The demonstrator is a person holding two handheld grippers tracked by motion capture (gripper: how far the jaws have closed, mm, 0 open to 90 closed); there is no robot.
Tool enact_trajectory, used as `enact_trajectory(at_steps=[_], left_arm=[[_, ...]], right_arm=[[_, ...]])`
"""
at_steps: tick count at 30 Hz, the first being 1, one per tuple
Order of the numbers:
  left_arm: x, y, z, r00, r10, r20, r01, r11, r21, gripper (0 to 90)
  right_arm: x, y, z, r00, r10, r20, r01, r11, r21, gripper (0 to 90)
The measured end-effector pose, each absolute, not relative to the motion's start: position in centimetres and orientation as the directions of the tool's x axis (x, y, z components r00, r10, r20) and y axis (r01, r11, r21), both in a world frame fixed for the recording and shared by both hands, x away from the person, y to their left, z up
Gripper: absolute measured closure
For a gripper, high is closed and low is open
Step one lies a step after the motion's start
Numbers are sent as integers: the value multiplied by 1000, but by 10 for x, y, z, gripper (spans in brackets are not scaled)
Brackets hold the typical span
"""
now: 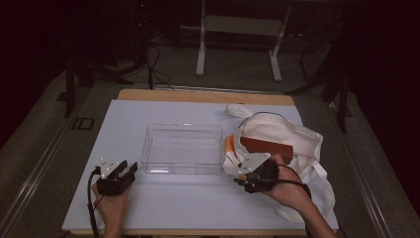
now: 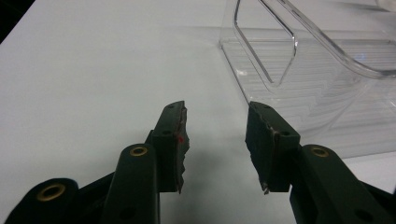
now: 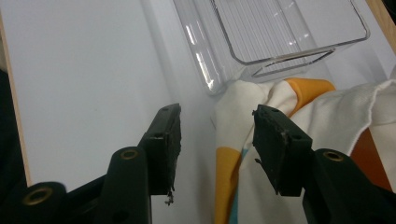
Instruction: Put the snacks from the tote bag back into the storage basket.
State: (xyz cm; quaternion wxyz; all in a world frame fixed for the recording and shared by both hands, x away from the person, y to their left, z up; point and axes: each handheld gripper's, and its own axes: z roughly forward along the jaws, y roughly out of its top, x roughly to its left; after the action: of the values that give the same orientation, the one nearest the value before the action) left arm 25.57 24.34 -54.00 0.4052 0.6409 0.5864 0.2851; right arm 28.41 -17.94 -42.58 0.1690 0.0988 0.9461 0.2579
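Now the right gripper (image 1: 246, 174), jaws apart with nothing between them, is hovering at the cloth bag's (image 1: 287, 144) edge beside the clear plastic bin (image 1: 182, 148), probably to unpack it, while the left gripper (image 1: 123, 171) is waiting with open jaws on the tabletop (image 1: 188, 203).

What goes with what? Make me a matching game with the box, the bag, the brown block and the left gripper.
Things:
1. box
2. bag
3. brown block
4. left gripper

Descriptions:
a. rust-coloured, lying on cloth
b. see-through, in the middle
c. black, at the left, jaws open
d. cream cloth, at the right

Pairs: 1-b, 2-d, 3-a, 4-c
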Motion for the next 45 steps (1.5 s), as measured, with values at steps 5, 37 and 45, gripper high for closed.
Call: enact_trajectory(at_steps=[5,37,45], left_arm=[[256,243,-540,149,983,-111,520,17,854,586],[256,244,-540,150,982,-112,520,18,854,586],[256,244,-540,149,983,-111,520,18,854,586]], right_arm=[[286,-182,-424,-921,276,-274,102,851,516,511],[298,-197,-416,-915,291,-280,127,865,485,507],[302,-201,-415,-911,299,-283,135,867,480,507]])
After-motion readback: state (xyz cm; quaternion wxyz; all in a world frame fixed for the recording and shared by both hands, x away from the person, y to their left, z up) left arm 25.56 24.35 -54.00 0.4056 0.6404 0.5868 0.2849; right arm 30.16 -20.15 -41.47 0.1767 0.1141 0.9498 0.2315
